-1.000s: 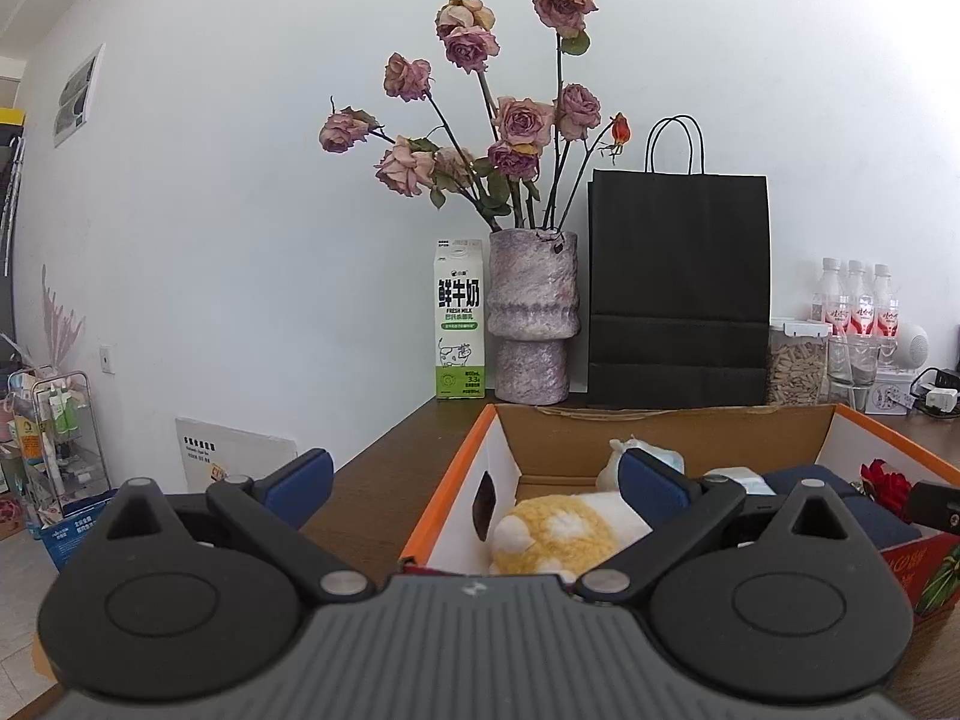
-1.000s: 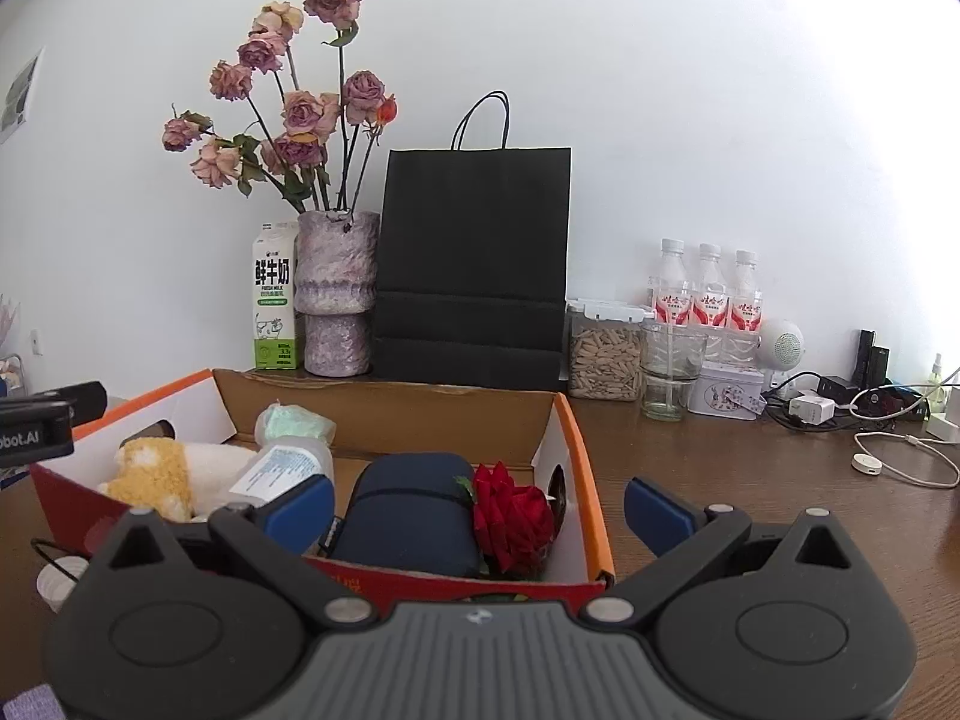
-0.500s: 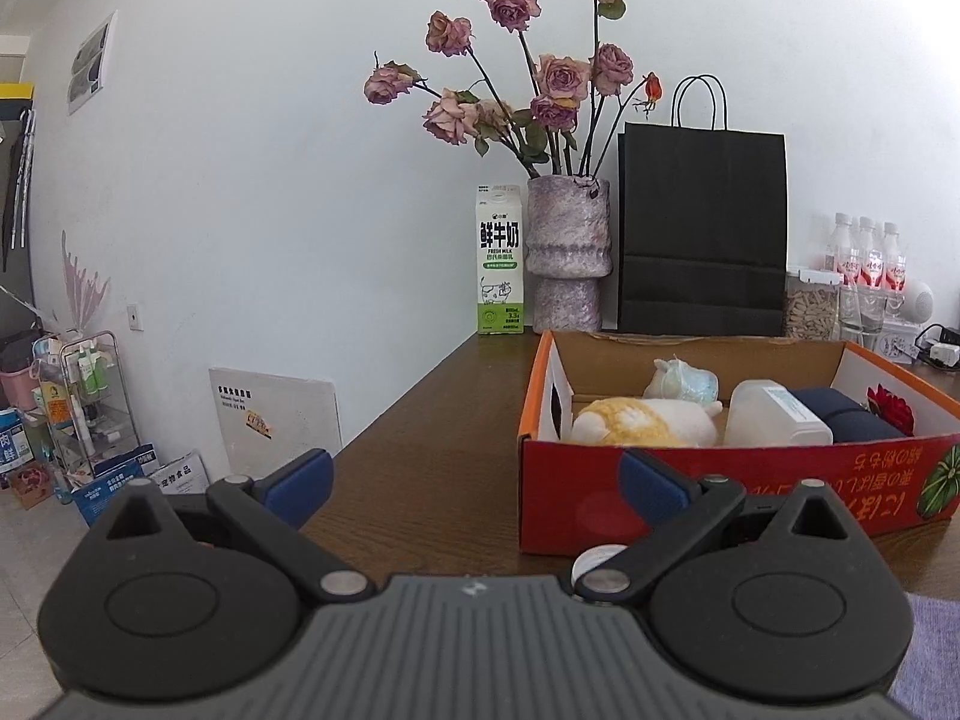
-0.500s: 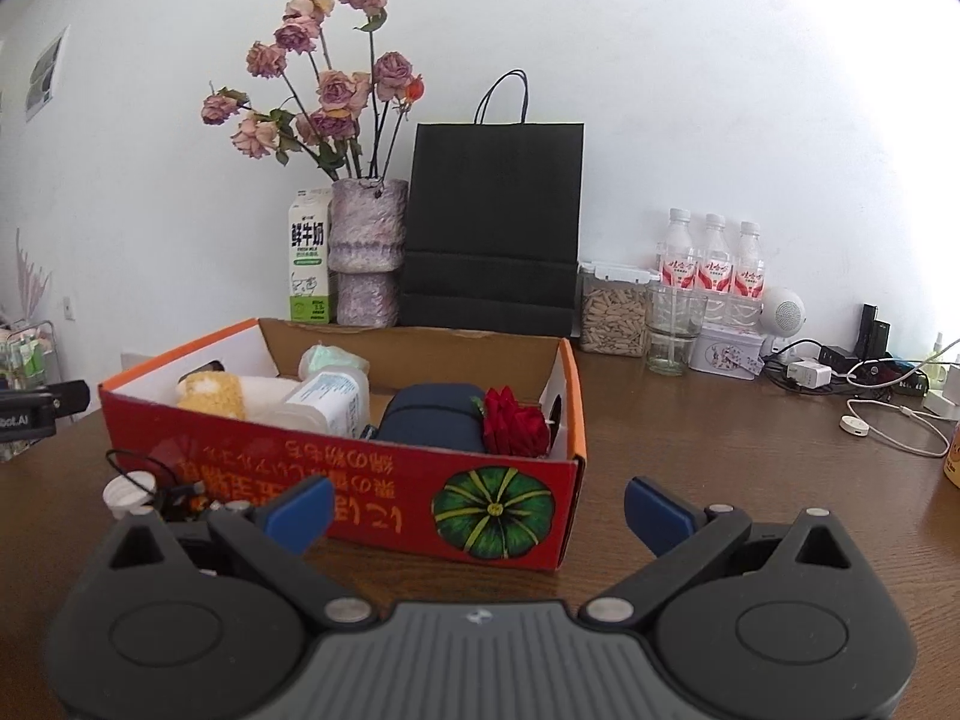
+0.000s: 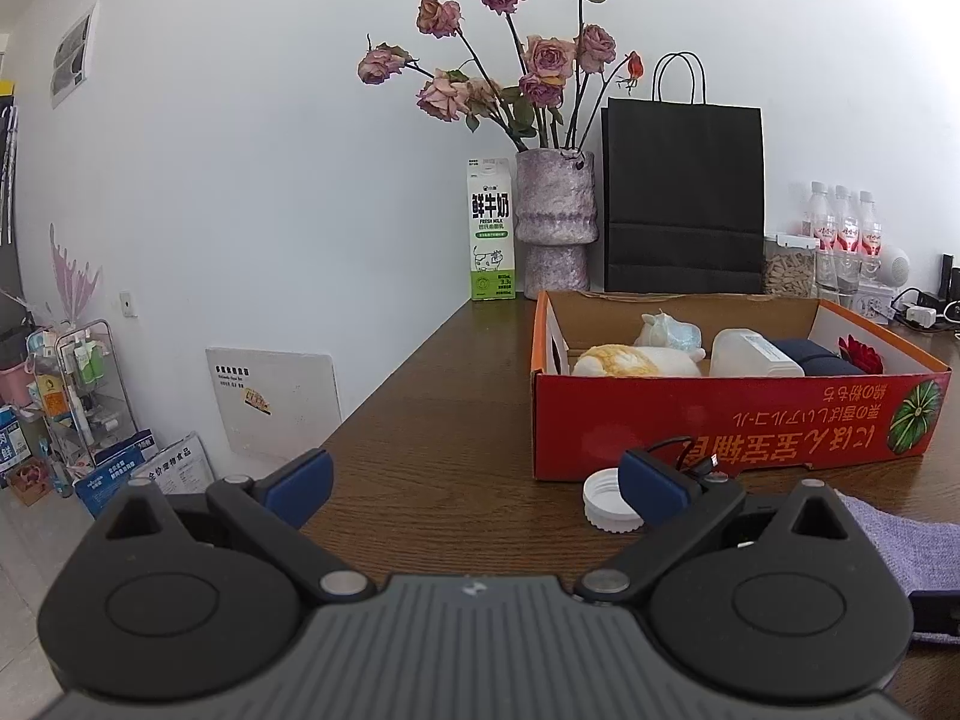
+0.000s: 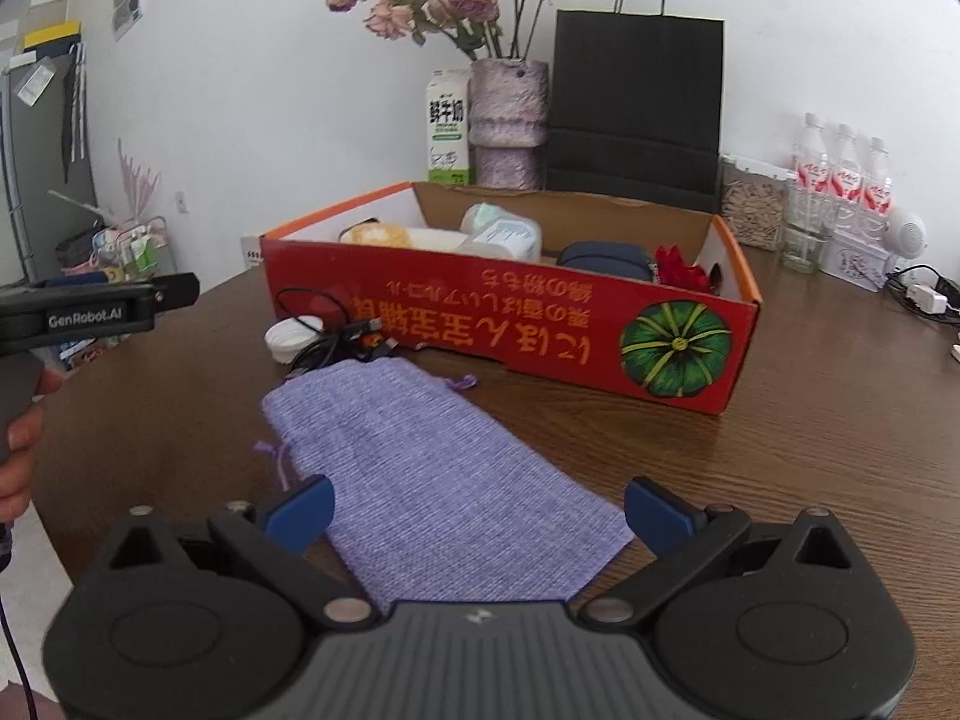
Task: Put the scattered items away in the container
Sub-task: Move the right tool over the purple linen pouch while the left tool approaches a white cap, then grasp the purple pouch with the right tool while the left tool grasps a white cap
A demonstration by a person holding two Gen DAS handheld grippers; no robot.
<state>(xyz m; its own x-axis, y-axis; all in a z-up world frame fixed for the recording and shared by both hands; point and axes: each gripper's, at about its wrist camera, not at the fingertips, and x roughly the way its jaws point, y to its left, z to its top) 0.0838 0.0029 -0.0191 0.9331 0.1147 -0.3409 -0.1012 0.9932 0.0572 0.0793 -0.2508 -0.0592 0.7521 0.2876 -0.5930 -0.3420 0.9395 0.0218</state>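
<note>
Both grippers are spread wide w/ nothing held: right gripper (image 6: 479, 507) low over purple pouch (image 6: 420, 468) before the box (image 6: 510, 312), left gripper (image 5: 474, 480) level near white cap (image 5: 606, 501).

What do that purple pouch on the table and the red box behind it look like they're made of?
The purple pouch looks like coarse woven fabric, linen or burlap perhaps: matte, with visible ribbed threads and a frayed drawstring. The red box appears to be corrugated cardboard: printed, slightly glossy outside, plain brown inside with folded flaps.
</note>
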